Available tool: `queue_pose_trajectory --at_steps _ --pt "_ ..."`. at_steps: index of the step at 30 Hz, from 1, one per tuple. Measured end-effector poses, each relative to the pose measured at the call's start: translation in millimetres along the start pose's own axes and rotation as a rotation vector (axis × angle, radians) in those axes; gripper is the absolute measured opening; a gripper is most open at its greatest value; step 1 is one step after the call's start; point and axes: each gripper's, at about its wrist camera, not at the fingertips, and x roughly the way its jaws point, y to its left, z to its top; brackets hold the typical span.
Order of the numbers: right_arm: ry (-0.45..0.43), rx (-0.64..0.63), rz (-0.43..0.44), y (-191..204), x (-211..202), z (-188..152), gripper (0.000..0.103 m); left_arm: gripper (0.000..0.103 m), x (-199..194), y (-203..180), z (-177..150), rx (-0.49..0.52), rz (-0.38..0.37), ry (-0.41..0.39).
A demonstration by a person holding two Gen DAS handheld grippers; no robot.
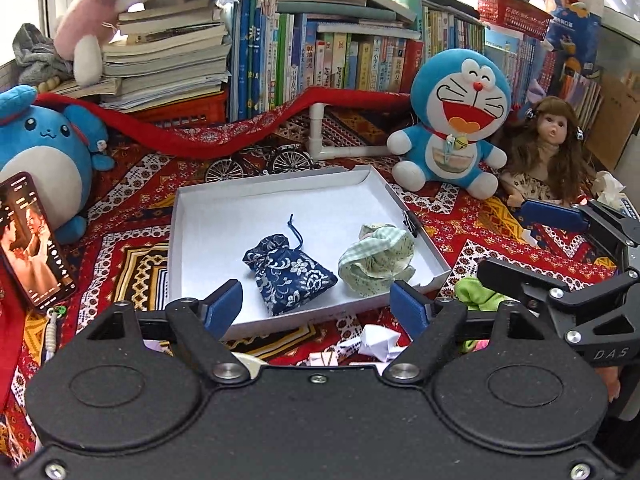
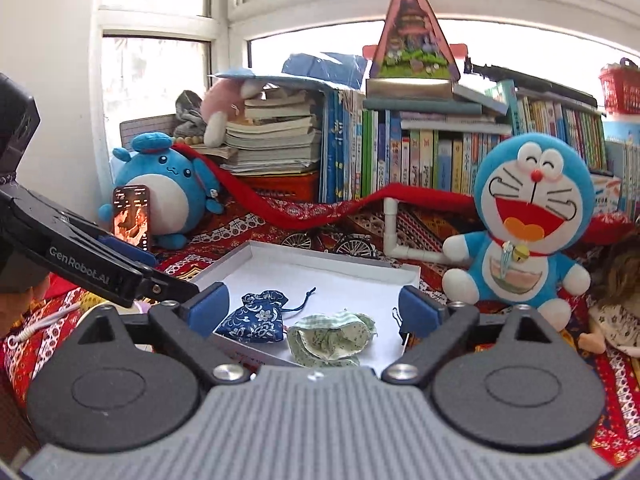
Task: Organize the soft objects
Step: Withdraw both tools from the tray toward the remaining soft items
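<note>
From your left wrist camera, your left gripper (image 1: pixel 316 306) hangs tilted down over the near edge of the shallow white cardboard tray (image 1: pixel 276 192), its blue pads spread with nothing between them. Both soft things already lie inside: the navy floral drawstring pouch (image 1: pixel 289 275) sits at the tray's near edge, and the crumpled pale-green gingham cloth (image 1: pixel 376 262) lies just beside it toward the near right corner, the two close but seemingly not touching. This reads as the release step just done, with both pieces in the tray. A bright green soft item (image 1: pixel 478 294) shows on the red patterned cloth (image 1: pixel 120 240) just outside the tray's right wall, partly hidden by your right gripper (image 1: pixel 554 216), so the next move probably calls for swinging over to it and lowering with pads wide; what it is exactly cannot be told. Some crumpled white paper (image 1: pixel 376 342) lies near the tray's front wall. From your right wrist camera, your right gripper (image 2: pixel 314 312) points more nearly level, held above the tray's (image 2: pixel 328 254) near right side, pads spread wide and empty, with the pouch (image 2: pixel 256 316) and gingham cloth (image 2: pixel 332 336) lying below. Your left gripper's black body crosses the left of this view, its pads mostly hidden.
</note>
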Motion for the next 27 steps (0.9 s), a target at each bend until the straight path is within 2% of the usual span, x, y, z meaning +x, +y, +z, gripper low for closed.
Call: queue_pose_trajectory --at_steps 6,13,20,27 --pt "-0.006 -0.012 -0.001 -1.5 -14.7 -6.8 0.103 0.081 -14.8 9.2 -15.4 -0.017 0.007 -0.023" --pt "-0.007 0.02 -0.012 -7.0 -23.4 -17.4 0.103 0.082 -22.9 19.1 -32.5 -0.055 0.012 -0.027" --pt "0.006 0.054 -0.045 -16.9 -29.1 -33.6 0.103 0.083 -32.6 29.4 -49.1 -0.053 0.062 -0.043" --pt "0.019 0.101 -0.08 -30.4 -34.2 -47.1 0.103 0.083 -42.9 47.2 -69.0 -0.112 0.074 -0.044"
